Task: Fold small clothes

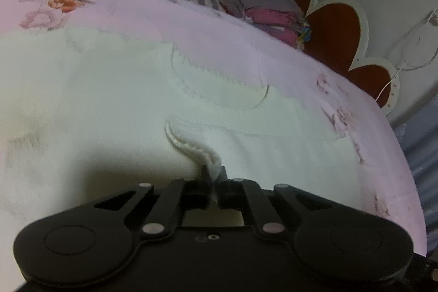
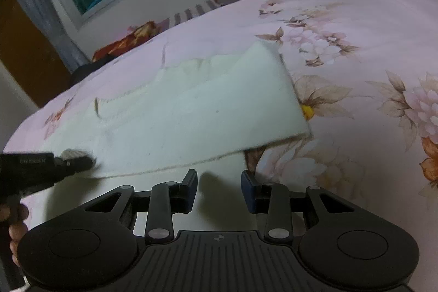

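1. The white garment point(image 2: 197, 111) is lying spread flat on the pink floral bedspread point(image 2: 356, 18), with its near hem running along the edge closest to both grippers. It is the item being folded.
2. The left gripper point(image 1: 213, 173) is holding its fingers together, clamped on a pinched ridge of the garment's near edge. The right wrist view confirms this: the left gripper point(image 2: 82, 162) is biting the fabric at the garment's near left corner.
3. The right gripper point(image 2: 219, 182) is hovering just beside the near hem with its fingers apart and nothing between them. White fabric is showing beneath the gap, but the pads are not pressing on it.
4. Judged step in hand: securing the second hold on the near hem so that both corners can be carried over together.
5. To do this well, the right gripper should probably be closing on the hem at a point matching the left hold, taking all layers of the cloth and none of the bedspread beneath.
6. Both holds should be lifting evenly; a lopsided lift is likely to be skewing the fold line.
7. Risk: the left pinch is gathering only a narrow ridge, so the fabric may be slipping out under tension.
8. Stacked clothes point(image 1: 268, 10) are sitting at the far edge of the bed, well apart from the work.
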`<move>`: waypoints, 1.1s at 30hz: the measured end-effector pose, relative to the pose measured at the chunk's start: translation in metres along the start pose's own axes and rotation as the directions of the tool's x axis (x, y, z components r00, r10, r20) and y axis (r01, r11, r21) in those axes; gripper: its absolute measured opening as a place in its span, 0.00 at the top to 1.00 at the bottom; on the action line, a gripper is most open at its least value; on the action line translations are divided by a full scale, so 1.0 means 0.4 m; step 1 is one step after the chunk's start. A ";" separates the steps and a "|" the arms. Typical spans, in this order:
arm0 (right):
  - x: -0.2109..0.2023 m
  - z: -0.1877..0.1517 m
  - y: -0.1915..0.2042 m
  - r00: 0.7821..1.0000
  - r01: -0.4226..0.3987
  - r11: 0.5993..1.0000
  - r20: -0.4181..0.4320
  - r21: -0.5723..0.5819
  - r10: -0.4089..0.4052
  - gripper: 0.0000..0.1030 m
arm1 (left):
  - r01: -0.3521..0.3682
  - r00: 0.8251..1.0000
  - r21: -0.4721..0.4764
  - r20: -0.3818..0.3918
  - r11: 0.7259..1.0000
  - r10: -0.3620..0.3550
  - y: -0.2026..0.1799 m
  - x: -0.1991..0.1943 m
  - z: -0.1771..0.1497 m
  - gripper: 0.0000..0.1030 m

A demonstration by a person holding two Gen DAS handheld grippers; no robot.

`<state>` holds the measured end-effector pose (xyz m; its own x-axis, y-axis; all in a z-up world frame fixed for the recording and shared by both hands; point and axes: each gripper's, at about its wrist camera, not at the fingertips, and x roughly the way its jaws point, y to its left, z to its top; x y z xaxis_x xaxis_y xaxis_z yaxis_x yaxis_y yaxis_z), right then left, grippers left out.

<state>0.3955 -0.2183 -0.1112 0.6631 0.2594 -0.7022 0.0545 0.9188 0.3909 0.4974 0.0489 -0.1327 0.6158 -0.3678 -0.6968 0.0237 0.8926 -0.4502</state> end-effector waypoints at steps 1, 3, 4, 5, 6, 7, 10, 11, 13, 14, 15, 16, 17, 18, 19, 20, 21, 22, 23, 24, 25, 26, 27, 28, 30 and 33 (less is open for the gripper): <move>0.006 0.005 -0.003 1.000 0.000 1.000 -0.002 0.007 0.000 0.65 | 0.006 1.000 0.005 0.022 1.000 -0.006 -0.002 -0.010 0.009 0.96; 0.015 0.013 -0.003 1.000 0.014 1.000 -0.003 0.009 -0.014 0.65 | -0.001 0.998 0.018 0.067 1.000 0.000 0.014 -0.049 0.029 0.96; 0.019 0.018 -0.003 1.000 0.018 1.000 -0.003 0.008 -0.018 0.65 | -0.002 0.997 0.017 0.076 1.000 0.000 0.025 -0.062 0.038 0.97; 0.022 0.021 -0.004 1.000 0.021 1.000 -0.003 0.009 -0.021 0.65 | -0.007 0.996 0.018 0.088 1.000 0.005 0.042 -0.080 0.047 0.97; 0.026 0.023 -0.006 1.000 0.025 1.000 -0.002 0.012 -0.025 0.65 | -0.013 0.996 0.026 0.092 1.000 0.010 0.051 -0.089 0.054 0.97; 0.029 0.025 -0.008 0.999 0.034 0.999 0.000 0.016 -0.034 0.66 | -0.022 0.995 0.036 0.094 0.999 0.018 0.062 -0.100 0.059 0.97; 0.036 0.028 -0.009 0.999 0.050 0.998 0.004 0.031 -0.050 0.68 | -0.042 0.995 0.036 0.091 0.998 0.039 0.100 -0.116 0.062 0.97; 0.038 0.028 -0.007 0.998 0.056 0.998 0.005 0.030 -0.056 0.69 | -0.047 0.995 0.035 0.086 0.998 0.044 0.114 -0.121 0.059 0.97; 0.039 0.029 -0.002 0.998 0.067 0.998 0.006 0.023 -0.067 0.70 | -0.059 0.995 0.036 0.088 0.998 0.056 0.128 -0.121 0.059 0.97; 0.040 0.029 0.000 0.997 0.071 0.997 0.004 0.020 -0.071 0.70 | -0.063 0.994 0.036 0.088 0.997 0.060 0.136 -0.123 0.058 0.97; 0.042 0.031 0.001 0.997 0.074 0.997 0.003 0.016 -0.074 0.70 | -0.064 0.994 0.032 0.089 0.997 0.061 0.142 -0.123 0.060 0.97; 0.043 0.031 0.002 0.997 0.077 0.997 0.003 0.013 -0.077 0.70 | -0.063 0.994 0.027 0.090 0.998 0.060 0.148 -0.124 0.061 0.97; 0.043 0.030 0.003 0.997 0.079 0.997 0.002 0.009 -0.079 0.70 | -0.064 0.994 0.025 0.092 0.998 0.061 0.150 -0.123 0.063 0.97; 0.044 0.030 0.004 0.997 0.081 0.997 0.001 0.005 -0.081 0.70 | -0.065 0.994 0.023 0.094 0.998 0.063 0.152 -0.123 0.066 0.97; 0.045 0.029 0.005 0.997 0.083 0.997 0.000 0.003 -0.083 0.70 | -0.066 0.993 0.021 0.098 0.998 0.064 0.155 -0.124 0.069 0.97; 0.045 0.029 0.005 0.996 0.085 0.996 0.000 0.002 -0.085 0.70 | -0.067 0.993 0.018 0.100 0.998 0.065 0.164 -0.128 0.067 0.97; 0.045 0.030 0.004 0.996 0.086 0.996 0.000 0.001 -0.086 0.70 | -0.069 0.993 0.016 0.102 0.998 0.067 0.169 -0.129 0.068 0.97; 0.044 0.029 0.004 0.996 0.087 0.996 0.000 0.001 -0.087 0.70 | -0.071 0.993 0.017 0.101 0.997 0.068 0.173 -0.128 0.069 0.97; 0.043 0.028 0.006 0.996 0.087 0.996 0.000 0.001 -0.087 0.71 | -0.075 0.992 0.019 0.101 0.997 0.073 0.175 -0.127 0.069 0.97; 0.043 0.028 0.005 0.996 0.087 0.996 0.000 0.001 -0.087 0.71 | -0.079 0.992 0.021 0.099 0.997 0.076 0.178 -0.125 0.069 0.97; 0.042 0.028 0.004 0.996 0.086 0.996 0.001 0.002 -0.086 0.71 | -0.081 0.992 0.024 0.098 0.996 0.079 0.181 -0.124 0.068 0.97; 0.042 0.028 0.003 0.996 0.085 0.996 0.001 0.003 -0.085 0.71 | -0.087 0.992 0.026 0.099 0.996 0.084 0.183 -0.123 0.067 0.97; 0.041 0.029 0.002 0.996 0.084 0.996 0.000 0.004 -0.084 0.71 | -0.089 0.991 0.023 0.098 0.996 0.086 0.186 -0.122 0.067 0.97; 0.041 0.029 0.000 0.997 0.083 0.997 0.001 0.004 -0.083 0.71 | -0.089 0.991 0.020 0.097 0.996 0.087 0.188 -0.121 0.066 0.97; 0.039 0.031 -0.003 0.997 0.080 0.997 0.000 0.006 -0.080 0.71 | -0.094 0.991 0.025 0.095 0.995 0.091 0.190 -0.119 0.063 0.97; 0.029 0.033 -0.006 0.997 0.072 0.997 -0.002 -0.009 -0.072 0.83 | -0.102 0.991 0.031 0.089 0.994 0.099 0.192 -0.112 0.059 0.97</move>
<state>0.4129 -0.2214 -0.1123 0.6561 0.1935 -0.7295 0.0949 0.9377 0.3341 0.4902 0.1403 -0.1229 0.6824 -0.2528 -0.6858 -0.0149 0.9333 -0.3589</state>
